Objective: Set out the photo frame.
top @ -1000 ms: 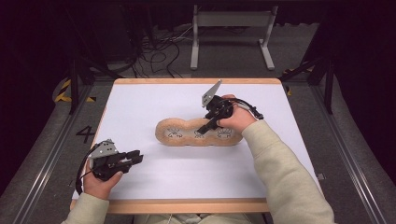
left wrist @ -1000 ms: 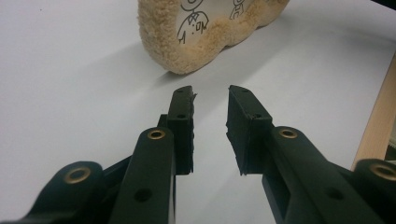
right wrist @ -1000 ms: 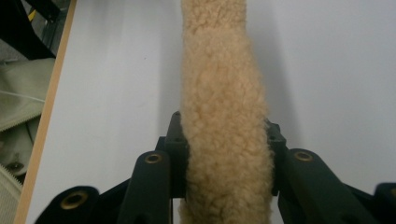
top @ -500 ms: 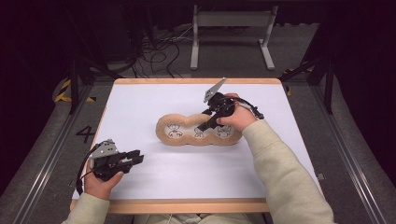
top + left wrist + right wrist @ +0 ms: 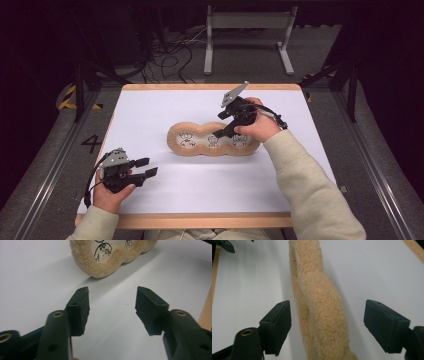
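Fleecy three-lobed cushion lay near centre of table, long axis running left to right. Right gripper sat over cushion's right half. Left gripper lay well apart, toward near-left corner, cushion beyond it.
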The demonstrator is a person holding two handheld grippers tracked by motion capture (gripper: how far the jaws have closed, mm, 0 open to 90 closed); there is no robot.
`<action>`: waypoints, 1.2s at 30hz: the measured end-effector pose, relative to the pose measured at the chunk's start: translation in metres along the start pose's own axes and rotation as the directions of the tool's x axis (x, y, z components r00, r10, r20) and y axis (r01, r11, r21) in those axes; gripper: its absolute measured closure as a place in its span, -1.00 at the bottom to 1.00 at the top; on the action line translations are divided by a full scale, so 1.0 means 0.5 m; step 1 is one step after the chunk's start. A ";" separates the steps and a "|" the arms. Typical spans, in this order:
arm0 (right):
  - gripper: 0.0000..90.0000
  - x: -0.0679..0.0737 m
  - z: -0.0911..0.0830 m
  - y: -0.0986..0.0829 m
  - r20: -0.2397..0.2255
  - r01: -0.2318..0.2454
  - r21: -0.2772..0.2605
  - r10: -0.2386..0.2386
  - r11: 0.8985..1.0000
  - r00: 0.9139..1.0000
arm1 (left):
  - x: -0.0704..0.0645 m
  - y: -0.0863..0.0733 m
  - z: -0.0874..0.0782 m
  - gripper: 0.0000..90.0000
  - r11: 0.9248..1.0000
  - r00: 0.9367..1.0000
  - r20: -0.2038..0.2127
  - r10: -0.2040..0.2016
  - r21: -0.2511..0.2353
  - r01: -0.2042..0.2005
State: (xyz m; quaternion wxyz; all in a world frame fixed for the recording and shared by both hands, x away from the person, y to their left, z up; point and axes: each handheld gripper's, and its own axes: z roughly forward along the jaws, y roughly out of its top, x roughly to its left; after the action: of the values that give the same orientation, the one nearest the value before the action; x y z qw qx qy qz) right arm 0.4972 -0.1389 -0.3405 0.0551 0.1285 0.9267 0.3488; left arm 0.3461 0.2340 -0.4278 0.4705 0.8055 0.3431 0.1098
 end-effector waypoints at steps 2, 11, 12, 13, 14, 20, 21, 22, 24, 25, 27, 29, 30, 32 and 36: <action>-0.46 0.011 -0.017 0.001 0.019 0.001 -0.010 0.000 1.000 1.000 | 0.001 0.001 0.001 -0.14 1.000 1.000 -0.009 0.000 -0.004 0.000; -0.50 0.051 -0.084 -0.023 0.087 -0.042 -0.043 0.046 0.998 0.995 | 0.007 0.015 0.007 -0.33 1.000 1.000 -0.014 0.009 0.011 -0.009; -0.53 0.055 -0.089 -0.026 0.096 -0.046 -0.048 0.051 0.998 0.994 | 0.006 0.016 0.008 -0.34 1.000 1.000 -0.016 0.003 0.015 -0.003; -0.55 0.059 -0.096 -0.031 0.102 -0.053 -0.054 0.059 0.997 0.993 | 0.007 0.018 0.010 -0.35 1.000 1.000 -0.015 0.008 0.014 -0.008; -0.61 0.066 -0.111 -0.041 0.120 -0.062 -0.062 0.069 0.996 0.990 | 0.010 0.020 0.009 -0.37 1.000 1.000 -0.017 0.015 0.014 -0.014; -0.73 0.077 -0.153 -0.072 0.177 -0.093 -0.084 0.107 0.992 0.978 | 0.024 0.018 0.004 -0.43 1.000 1.000 -0.020 -0.002 0.006 0.002; -0.73 0.078 -0.161 -0.078 0.187 -0.103 -0.090 0.118 0.991 0.975 | 0.027 0.018 0.003 -0.43 1.000 1.000 -0.027 0.003 0.004 -0.003; -0.73 0.078 -0.167 -0.082 0.192 -0.106 -0.096 0.123 0.990 0.974 | 0.028 0.017 0.002 -0.43 1.000 1.000 -0.028 -0.005 0.004 0.005; -0.73 0.080 -0.180 -0.093 0.205 -0.120 -0.108 0.140 0.987 0.969 | 0.032 0.016 0.000 -0.43 1.000 0.999 -0.032 0.001 0.004 -0.001; -0.73 0.080 -0.186 -0.098 0.197 -0.151 -0.108 0.170 0.983 0.966 | 0.033 0.016 0.000 -0.43 1.000 0.999 -0.035 0.002 0.000 -0.002; -0.74 0.078 -0.195 -0.110 0.170 -0.256 -0.136 0.277 0.957 0.946 | 0.033 0.016 -0.001 -0.43 1.000 0.999 -0.036 -0.012 -0.003 0.012; -0.61 0.080 -0.205 -0.119 0.193 -0.203 -0.148 0.230 0.968 0.954 | 0.032 0.016 -0.001 -0.43 1.000 0.999 -0.034 -0.014 -0.002 0.014; -0.61 0.080 -0.205 -0.119 0.193 -0.203 -0.148 0.230 0.968 0.954 | 0.032 0.015 -0.001 -0.43 1.000 0.999 -0.031 -0.015 0.001 0.016; -0.65 0.082 -0.215 -0.126 0.204 -0.191 -0.149 0.219 0.970 0.954 | 0.034 0.015 -0.001 -0.43 1.000 0.999 -0.040 -0.009 -0.002 0.009; -0.74 0.085 -0.233 -0.142 0.232 -0.190 -0.181 0.229 0.965 0.945 | 0.036 0.014 -0.004 -0.43 1.000 0.999 -0.050 -0.014 -0.005 0.014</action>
State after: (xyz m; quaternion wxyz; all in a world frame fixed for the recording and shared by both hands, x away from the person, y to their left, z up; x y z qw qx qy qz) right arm 0.4199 -0.2525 -0.3005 0.1443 0.2651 0.8631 0.4049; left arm 0.3617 0.2449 -0.4237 0.4645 0.7989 0.3601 0.1277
